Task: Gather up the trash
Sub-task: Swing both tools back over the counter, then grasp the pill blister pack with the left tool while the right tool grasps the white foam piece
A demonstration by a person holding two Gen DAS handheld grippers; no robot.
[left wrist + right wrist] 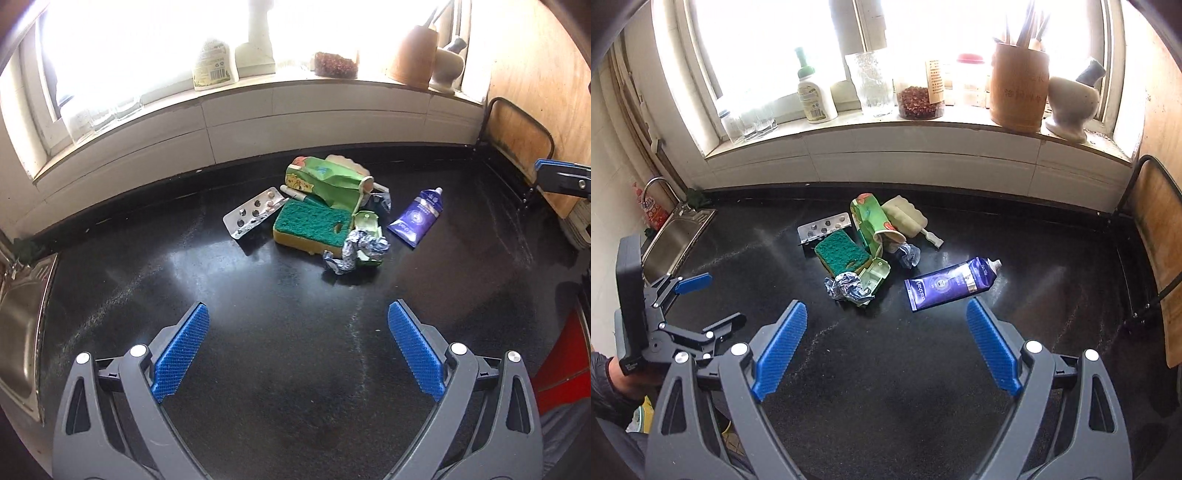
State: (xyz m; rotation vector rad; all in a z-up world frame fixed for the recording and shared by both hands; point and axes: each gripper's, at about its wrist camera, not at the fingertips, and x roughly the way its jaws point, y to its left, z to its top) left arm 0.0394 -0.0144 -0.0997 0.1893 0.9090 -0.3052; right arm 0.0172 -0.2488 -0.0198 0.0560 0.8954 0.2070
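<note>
Fingers of both grippers spread, empty; jar holds red flakes; bamboo pot holds utensils.

**Glossy stone, crumpled foil, textured pads**

Ahead of both grippers, the black countertop is glossy and speckled. On it lie a rough green scouring sponge, a shiny foil blister pack, crumpled foil wrappers, a creased paper carton and a glossy purple plastic tube. The blue pads are ribbed. At left sits a brushed steel sink.
</note>
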